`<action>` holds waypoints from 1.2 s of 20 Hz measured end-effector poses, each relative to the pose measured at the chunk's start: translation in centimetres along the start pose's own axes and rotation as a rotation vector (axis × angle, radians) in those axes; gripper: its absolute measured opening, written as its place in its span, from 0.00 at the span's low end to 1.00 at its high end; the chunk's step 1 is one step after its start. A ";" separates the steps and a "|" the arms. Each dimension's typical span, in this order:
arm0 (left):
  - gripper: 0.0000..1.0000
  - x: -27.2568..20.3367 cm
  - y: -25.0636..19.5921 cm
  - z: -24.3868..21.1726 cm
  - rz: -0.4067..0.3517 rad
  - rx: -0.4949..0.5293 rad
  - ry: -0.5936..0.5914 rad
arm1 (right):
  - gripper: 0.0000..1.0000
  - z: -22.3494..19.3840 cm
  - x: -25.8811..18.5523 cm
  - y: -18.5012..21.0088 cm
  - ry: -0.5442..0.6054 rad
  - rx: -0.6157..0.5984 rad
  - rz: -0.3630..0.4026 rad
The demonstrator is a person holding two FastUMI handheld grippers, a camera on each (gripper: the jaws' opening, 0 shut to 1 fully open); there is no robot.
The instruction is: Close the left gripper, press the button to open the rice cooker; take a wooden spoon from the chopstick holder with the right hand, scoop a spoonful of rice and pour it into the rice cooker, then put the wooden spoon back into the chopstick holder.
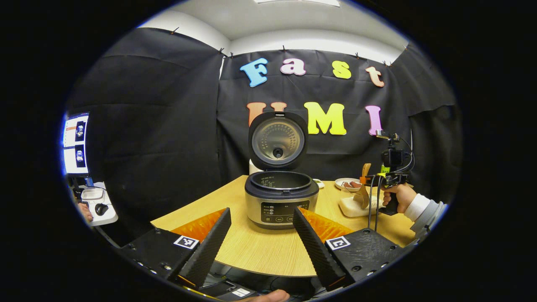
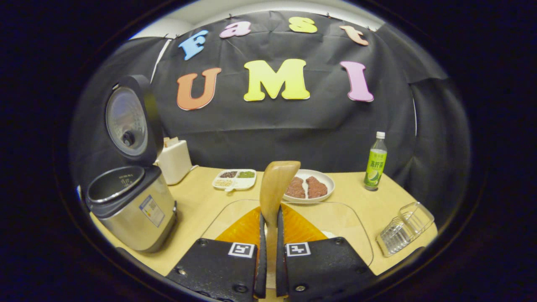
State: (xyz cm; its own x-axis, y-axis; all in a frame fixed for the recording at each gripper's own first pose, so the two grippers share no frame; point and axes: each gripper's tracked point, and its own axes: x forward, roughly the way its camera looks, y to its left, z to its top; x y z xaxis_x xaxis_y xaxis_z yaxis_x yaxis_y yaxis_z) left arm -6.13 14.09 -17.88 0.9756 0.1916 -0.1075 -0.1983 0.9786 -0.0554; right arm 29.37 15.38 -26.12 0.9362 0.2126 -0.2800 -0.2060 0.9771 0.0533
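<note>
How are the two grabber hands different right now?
The left gripper has its fingers spread wide with nothing between them; the right gripper is pinched on the wooden spoon. The left gripper faces the open rice cooker; the right gripper is over a clear container. Both have black fingers.

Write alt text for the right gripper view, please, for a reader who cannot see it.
The right claw grips a wooden spoon upright above a clear tray on the table. At left stands the rice cooker, lid open; behind are a plate of meat and a green bottle.
</note>
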 end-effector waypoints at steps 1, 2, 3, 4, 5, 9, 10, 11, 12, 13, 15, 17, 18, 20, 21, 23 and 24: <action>0.95 -0.1 -0.1 -0.1 -0.005 -0.004 0.001 | 0.14 0.0 -0.1 0.2 0.006 0.044 0.013; 0.94 -0.2 -0.3 0.1 -0.012 -0.010 0.001 | 0.14 0.0 0.1 0.3 0.009 0.089 0.023; 0.95 -0.2 -0.4 0.1 -0.017 -0.014 -0.001 | 0.14 0.0 0.1 0.2 0.016 0.142 0.037; 0.95 -0.1 -0.4 0.0 -0.024 -0.018 0.000 | 0.14 -0.1 0.2 0.1 0.028 0.192 0.050; 0.95 -0.1 -0.6 0.2 -0.033 -0.021 -0.002 | 0.14 0.0 0.3 -0.2 0.038 0.220 0.045; 0.95 -0.1 -1.3 0.2 -0.062 -0.031 -0.003 | 0.14 0.1 0.4 -1.2 0.056 0.361 0.061; 0.95 0.0 -1.4 0.0 -0.064 -0.027 0.002 | 0.14 0.1 0.4 -1.5 0.059 0.405 0.066; 0.95 0.0 -1.5 0.0 -0.064 -0.020 0.005 | 0.14 0.2 0.4 -1.7 0.062 0.469 0.082; 0.95 -0.1 -1.6 0.2 -0.065 -0.011 0.001 | 0.14 0.1 0.3 -1.9 0.068 0.524 0.093; 0.95 -0.1 -1.6 0.3 -0.065 -0.005 -0.003 | 0.14 0.1 0.5 -2.2 0.073 0.583 0.106; 0.95 0.1 -1.7 0.4 -0.065 -0.006 -0.005 | 0.14 -0.1 0.8 -2.7 0.086 0.665 0.123; 0.95 0.3 -1.9 0.5 -0.072 -0.018 -0.003 | 0.14 -0.1 0.9 -3.0 0.084 0.718 0.136; 0.95 0.4 -2.1 0.4 -0.075 -0.022 0.002 | 0.14 0.0 0.9 -3.2 0.080 0.737 0.144; 0.95 0.3 -2.1 0.3 -0.074 -0.020 0.004 | 0.14 0.4 0.6 -3.5 0.068 0.781 0.150; 0.95 0.3 -2.1 0.4 -0.071 -0.017 0.004 | 0.14 0.6 0.4 -3.8 0.064 0.810 0.157; 0.95 0.1 -2.1 0.3 -0.072 -0.012 0.003 | 0.14 0.9 0.0 -4.2 0.052 0.857 0.156; 0.95 0.2 -2.4 0.3 -0.076 -0.011 0.002 | 0.14 1.3 -0.3 -4.8 0.037 0.882 0.157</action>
State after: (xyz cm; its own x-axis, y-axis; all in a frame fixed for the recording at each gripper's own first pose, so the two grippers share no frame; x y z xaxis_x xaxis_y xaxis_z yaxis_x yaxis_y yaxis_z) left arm -5.47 11.79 -17.46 0.9876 0.1167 -0.1049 -0.1248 0.9894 -0.0739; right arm 30.42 10.68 -25.07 0.9027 0.3587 -0.2375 -0.0226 0.5909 0.8065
